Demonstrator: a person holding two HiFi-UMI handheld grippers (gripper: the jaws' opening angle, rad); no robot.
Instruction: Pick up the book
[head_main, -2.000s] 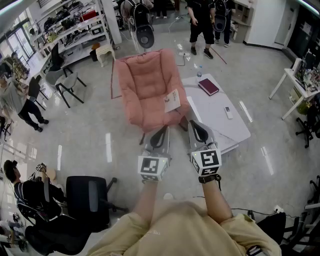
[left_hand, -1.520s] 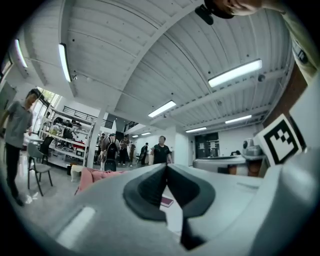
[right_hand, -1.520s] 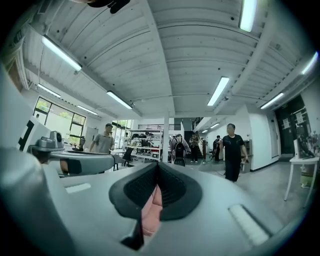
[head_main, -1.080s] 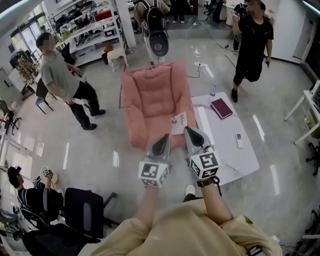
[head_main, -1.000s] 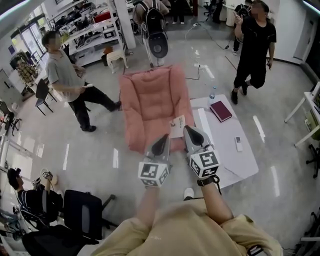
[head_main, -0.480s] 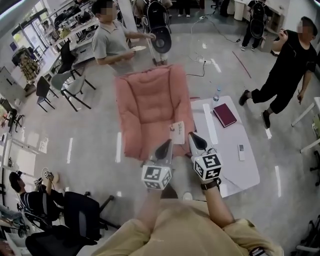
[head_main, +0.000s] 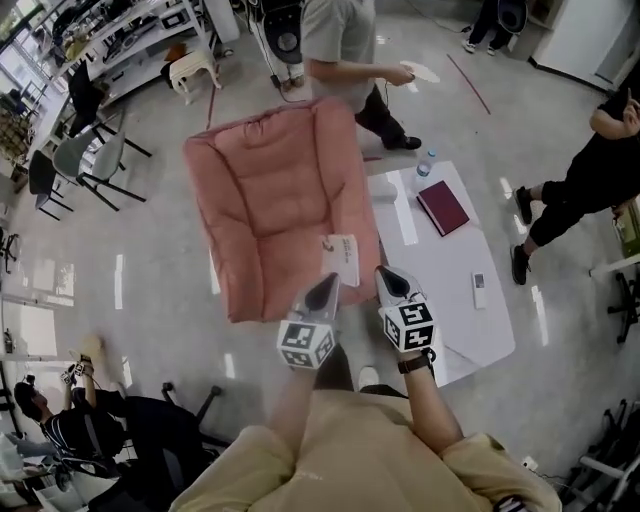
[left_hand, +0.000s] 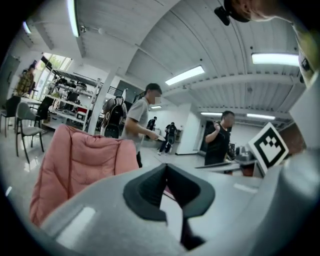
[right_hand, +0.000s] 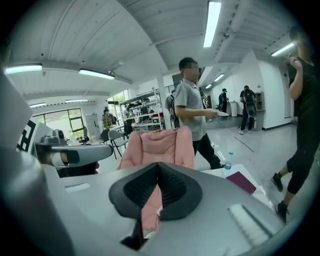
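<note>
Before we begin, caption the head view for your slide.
Left gripper and right gripper face a pink armchair bearing a pale booklet; maroon book on white table.

My left gripper (head_main: 327, 285) and right gripper (head_main: 386, 277): grey shells, black ribbed pads (right_hand: 142, 192), black-and-white marker cube (head_main: 305, 343) each. Tan short-sleeved shirt (head_main: 350, 450), black strap (head_main: 415, 364) on right wrist.

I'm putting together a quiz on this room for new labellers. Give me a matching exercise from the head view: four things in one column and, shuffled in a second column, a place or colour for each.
Things:
1 armchair
2 book
3 booklet
4 bottle

Descriptions:
A white, lying on the armchair
B pink
C standing at the far edge of the white table
D maroon, flat on the table

Pairs: 1-B; 2-D; 3-A; 4-C
</note>
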